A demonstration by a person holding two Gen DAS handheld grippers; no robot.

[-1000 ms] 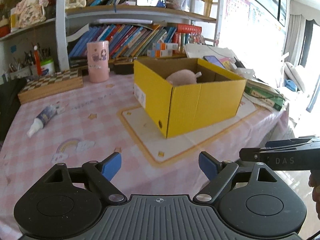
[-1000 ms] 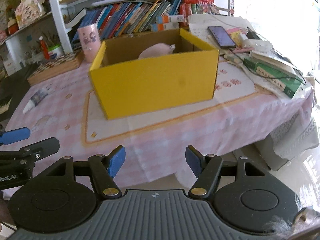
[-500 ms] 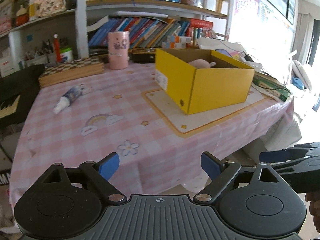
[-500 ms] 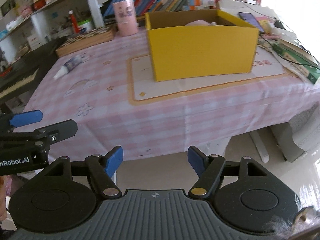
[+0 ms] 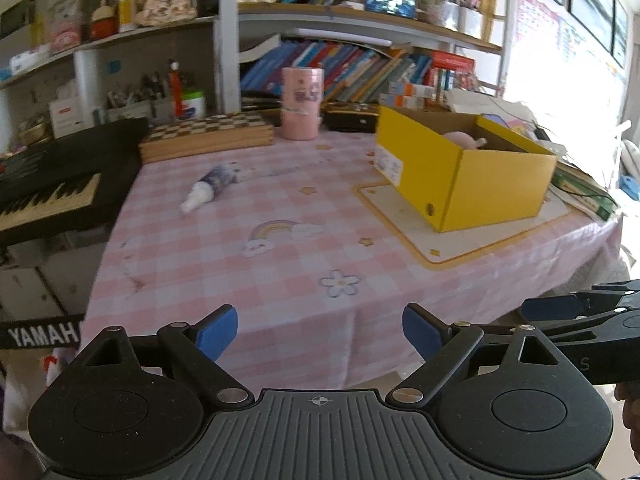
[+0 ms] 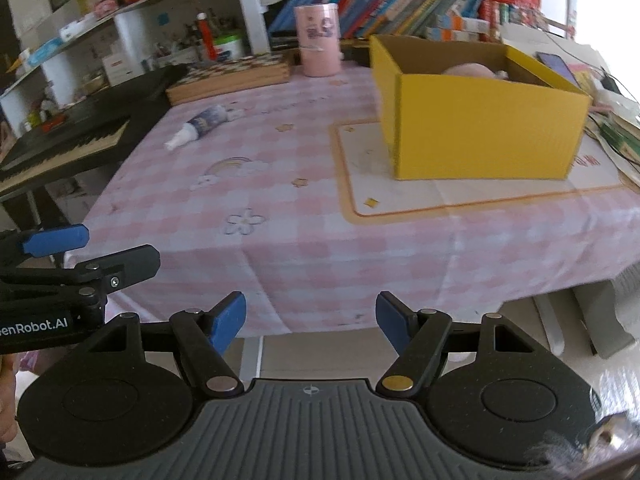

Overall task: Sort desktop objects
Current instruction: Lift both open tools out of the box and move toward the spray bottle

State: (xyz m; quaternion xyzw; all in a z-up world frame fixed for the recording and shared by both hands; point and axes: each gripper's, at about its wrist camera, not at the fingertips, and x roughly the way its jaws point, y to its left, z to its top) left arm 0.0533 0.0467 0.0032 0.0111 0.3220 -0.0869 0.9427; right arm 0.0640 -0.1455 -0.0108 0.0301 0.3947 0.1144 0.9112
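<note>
The left gripper (image 5: 319,330) hangs in front of the table's near edge with its blue pads spread wide and nothing between them; the right gripper (image 6: 311,322) is just beside it, on its right, likewise released and empty, also short of the near edge and a little below the table top; neither touches the checked pink tablecloth (image 5: 288,280).

Past the near edge the cloth is bare but for its printed flower and rainbow; further in, toward the far-left corner, lies the one loose thing that seems left to sort, a small spray bottle (image 5: 209,191); it is on its side, its long axis running diagonally, white cap toward the near-left and its dark printed body toward the far-right; it is well apart from both claws, ahead and to the left of each, so the left gripper looks the nearer and better placed; a grasp would likely need the pads set across the body, square to that diagonal.

On the right side sits the yellow cardboard box (image 6: 476,132) on a pale mat, with a pink soft object (image 6: 468,69) inside; behind the bottle, along the far edge, are a checkerboard case (image 5: 206,136) and a pink cylindrical tin (image 5: 301,104).
</note>
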